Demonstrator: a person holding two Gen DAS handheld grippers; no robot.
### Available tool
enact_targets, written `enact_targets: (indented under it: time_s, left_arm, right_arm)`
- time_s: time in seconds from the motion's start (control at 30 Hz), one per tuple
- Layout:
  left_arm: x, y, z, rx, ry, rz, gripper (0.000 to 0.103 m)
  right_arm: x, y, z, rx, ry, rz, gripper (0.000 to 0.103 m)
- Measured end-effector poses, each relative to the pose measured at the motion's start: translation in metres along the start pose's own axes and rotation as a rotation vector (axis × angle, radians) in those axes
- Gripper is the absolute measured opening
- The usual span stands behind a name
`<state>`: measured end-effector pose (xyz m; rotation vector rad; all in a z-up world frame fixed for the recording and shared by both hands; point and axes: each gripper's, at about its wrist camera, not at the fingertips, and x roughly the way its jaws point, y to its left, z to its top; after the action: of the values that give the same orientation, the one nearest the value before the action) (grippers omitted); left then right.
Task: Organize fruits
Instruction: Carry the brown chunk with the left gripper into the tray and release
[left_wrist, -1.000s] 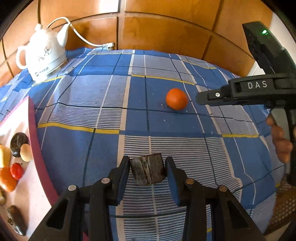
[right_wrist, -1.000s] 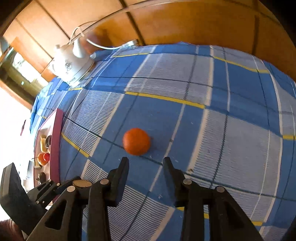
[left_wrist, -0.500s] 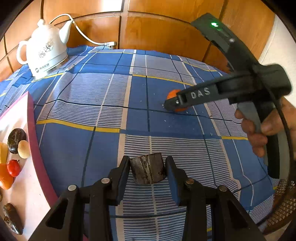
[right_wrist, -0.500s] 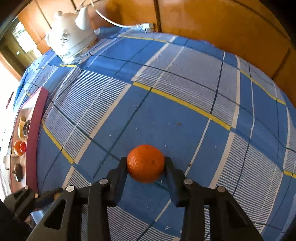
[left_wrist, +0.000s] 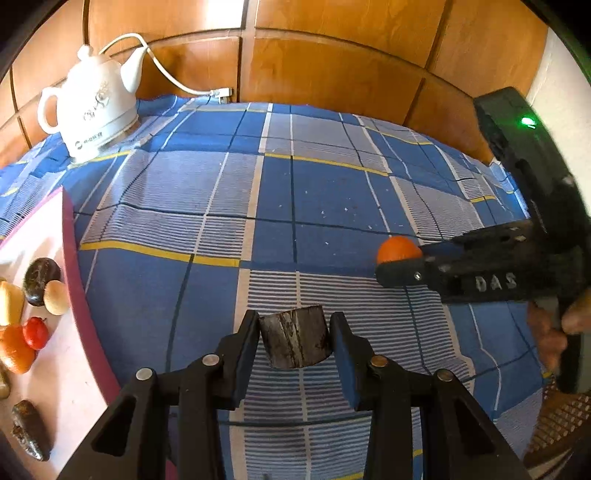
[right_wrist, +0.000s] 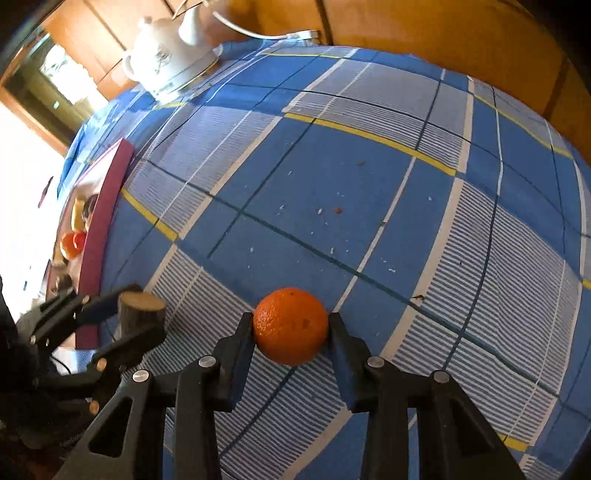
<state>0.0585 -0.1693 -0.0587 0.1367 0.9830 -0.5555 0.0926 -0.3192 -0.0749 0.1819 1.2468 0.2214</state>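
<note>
The right tongs (right_wrist: 291, 332) are clamped on an orange (right_wrist: 291, 325), a pad pressed against each side, and the fruit looks lifted just clear of the blue checked cloth (right_wrist: 369, 184) that covers the worktop. The left tongs (left_wrist: 294, 341) grip a dark stubby chunk (left_wrist: 294, 339), cylinder-like with a cut top; I cannot tell what fruit it is meant to be. From the left camera the orange sits at about 3 o'clock of that chunk, with the right tongs' black body and a hand (left_wrist: 550, 332) behind it. Out at 9 o'clock lies a pink-rimmed tray (left_wrist: 74, 295) already carrying several pieces: a dark round one, a pale one, a small red one, an orange one and a dark long one lower down. A white kettle (left_wrist: 92, 110) stands at 11 o'clock by the wooden wall. So I judge the sorting well along: most fruit is on the tray, no loose fruit shows on the cloth, and what is left is to carry these two over and set them down. A second ago the orange lay alone on the cloth with the right tongs short of it; half a second ago the pads straddled it, and now it is gripped and nearer the left tongs, which have not budged.
</note>
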Motion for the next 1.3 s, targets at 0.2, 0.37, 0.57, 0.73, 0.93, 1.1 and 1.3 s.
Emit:
enact_targets:
  time_s: [0.2, 0.37, 0.57, 0.73, 0.93, 1.1, 1.3]
  left_arm:
    - [-0.024, -0.007, 0.001, 0.019, -0.044, -0.001, 0.039]
    - [-0.043, -0.006, 0.002, 0.010, -0.079, 0.010, 0.039]
    - [-0.056, 0.001, 0.002, -0.013, -0.095, 0.032, 0.039]
    - [-0.059, 0.005, 0.001, -0.024, -0.100, 0.037, 0.039]
    - [-0.061, 0.007, 0.000, -0.030, -0.102, 0.036, 0.039]
    - [-0.061, 0.008, -0.002, -0.035, -0.096, 0.034, 0.039]
    - [-0.060, 0.009, -0.003, -0.040, -0.097, 0.037, 0.039]
  right_arm:
    - [0.000, -0.009, -0.001, 0.048, -0.012, 0.041, 0.039]
    - [-0.001, -0.007, 0.000, 0.040, -0.019, 0.032, 0.039]
    - [0.002, -0.010, 0.001, 0.033, -0.013, 0.049, 0.040]
    - [0.003, -0.010, 0.001, 0.041, -0.016, 0.056, 0.040]
    - [0.002, -0.016, 0.001, 0.072, -0.013, 0.084, 0.040]
    - [0.001, -0.018, 0.002, 0.085, -0.011, 0.094, 0.040]
    - [0.001, -0.016, 0.002, 0.078, -0.021, 0.084, 0.040]
